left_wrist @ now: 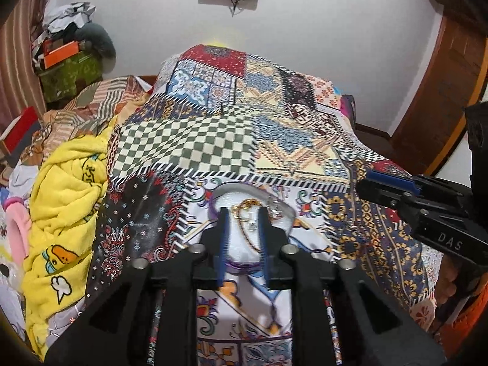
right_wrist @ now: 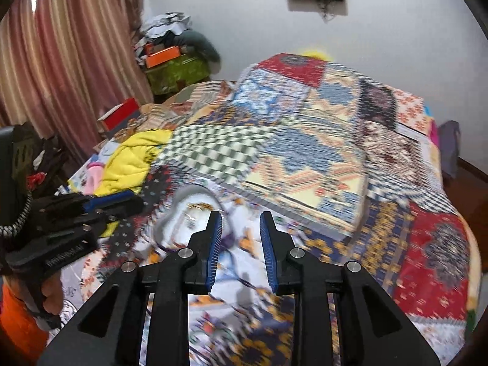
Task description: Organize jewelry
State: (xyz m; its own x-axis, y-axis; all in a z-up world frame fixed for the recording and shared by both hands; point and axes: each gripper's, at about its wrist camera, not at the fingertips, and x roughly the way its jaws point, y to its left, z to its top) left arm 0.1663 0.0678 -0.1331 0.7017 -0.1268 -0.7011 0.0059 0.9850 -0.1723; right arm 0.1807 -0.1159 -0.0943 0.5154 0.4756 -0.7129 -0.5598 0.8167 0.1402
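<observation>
The jewelry sits in a shallow clear dish (left_wrist: 282,213) with a white bottom, lying on the patchwork bedspread (left_wrist: 189,143) of the bed. A gold chain (left_wrist: 247,222) loops across the white, with a small silver piece (left_wrist: 276,212) near the far right rim and a purple band (left_wrist: 213,210) curling along the near-left edge. In the left wrist view the dish lies right between and just beyond the fingers of the left gripper (left_wrist: 243,210); those fingers stand apart, holding nothing, their tips over the chain. Whether they touch the dish I cannot tell.

The right gripper (right_wrist: 241,215) also stands parted and empty, over bare bedspread, with the dish (right_wrist: 195,192) just left of its left finger. That view is smeared, so finer detail there is lost.

To my eye the step in hand is picking the chain out. It would go best with the left tips lowered straight onto one strand, away from the silver piece, and closed gently so the chain does not drag the light dish along; the right gripper is near enough to steady the rim.

The letters "DAS" show in white on the body of the right gripper. The lettering on the left gripper's body is too blurred to read.

Farther left, a yellow blanket (left_wrist: 65,201) with cartoon ducks lies bunched beside the bedspread.
</observation>
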